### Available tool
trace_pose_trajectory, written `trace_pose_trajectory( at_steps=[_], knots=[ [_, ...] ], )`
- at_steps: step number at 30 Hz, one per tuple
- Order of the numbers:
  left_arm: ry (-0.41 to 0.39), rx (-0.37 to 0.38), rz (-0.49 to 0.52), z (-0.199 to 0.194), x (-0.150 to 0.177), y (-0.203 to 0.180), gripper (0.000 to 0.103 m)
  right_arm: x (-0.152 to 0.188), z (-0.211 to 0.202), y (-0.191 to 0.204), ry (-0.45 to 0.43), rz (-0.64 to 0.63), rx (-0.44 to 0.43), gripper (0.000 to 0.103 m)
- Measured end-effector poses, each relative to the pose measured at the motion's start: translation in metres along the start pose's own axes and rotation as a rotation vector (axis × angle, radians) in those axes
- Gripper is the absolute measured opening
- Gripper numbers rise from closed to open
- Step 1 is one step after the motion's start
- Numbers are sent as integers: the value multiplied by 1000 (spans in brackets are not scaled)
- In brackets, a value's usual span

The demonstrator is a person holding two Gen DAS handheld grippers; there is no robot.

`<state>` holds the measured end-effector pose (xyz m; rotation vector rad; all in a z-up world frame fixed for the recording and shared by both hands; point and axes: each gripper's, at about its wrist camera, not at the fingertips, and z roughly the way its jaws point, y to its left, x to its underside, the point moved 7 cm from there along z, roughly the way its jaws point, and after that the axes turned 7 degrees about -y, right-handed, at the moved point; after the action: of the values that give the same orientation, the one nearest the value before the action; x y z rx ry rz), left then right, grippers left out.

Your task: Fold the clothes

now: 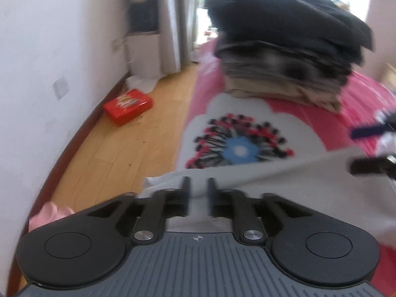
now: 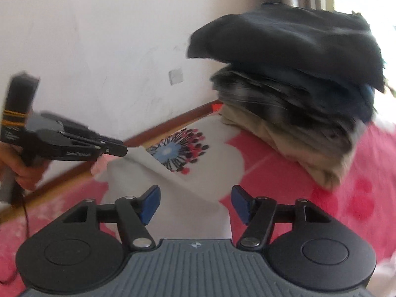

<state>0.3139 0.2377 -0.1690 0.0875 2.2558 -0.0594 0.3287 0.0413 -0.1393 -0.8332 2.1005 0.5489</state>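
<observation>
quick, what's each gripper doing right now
Left gripper: shut on the white printed T-shirt.
Right gripper: open, holding nothing.

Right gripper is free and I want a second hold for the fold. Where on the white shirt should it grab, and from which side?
Probably the loose white hem just ahead of the open right gripper, coming in low and straight forward. The white shirt lies flat on the pink bedspread there, while the left gripper is shut on its far corner, lifting it.

Motion smears the tall stack of folded dark, plaid and beige clothes (image 1: 284, 49) at 1 o'clock; the red box's (image 1: 128, 106) lettering is unreadable.
</observation>
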Motion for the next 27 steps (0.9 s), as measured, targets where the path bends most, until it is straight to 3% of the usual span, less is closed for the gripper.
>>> trace_pose_trajectory(
  at_steps=[3,5,6,7,9,15,21,23,27],
  knots=[
    [6,-5,70,4,3,-9,24,2,13,1,45,-34,9,67],
    [-1,-14,90,7,2,-15,24,3,22,2,75,-57,15,61],
    [-8,-15,109,8,1,-18,24,3,26,3,90,-69,18,48],
    [-13,-17,129,10,0,-21,24,4,29,3,102,-79,20,26],
    [-17,-22,178,13,1,-27,24,4,23,4,85,-71,2,5],
    [-27,-11,283,9,5,-38,24,-1,-12,15,-22,-73,-42,1],
    [-101,54,392,-30,7,-58,30,-4,-24,12,-60,-19,-43,1],
    [-100,51,453,-31,11,-66,31,-5,-31,15,-84,-12,-64,1],
    [-100,1,454,-17,9,-68,31,-6,-45,20,-132,2,-107,1]
  ],
)
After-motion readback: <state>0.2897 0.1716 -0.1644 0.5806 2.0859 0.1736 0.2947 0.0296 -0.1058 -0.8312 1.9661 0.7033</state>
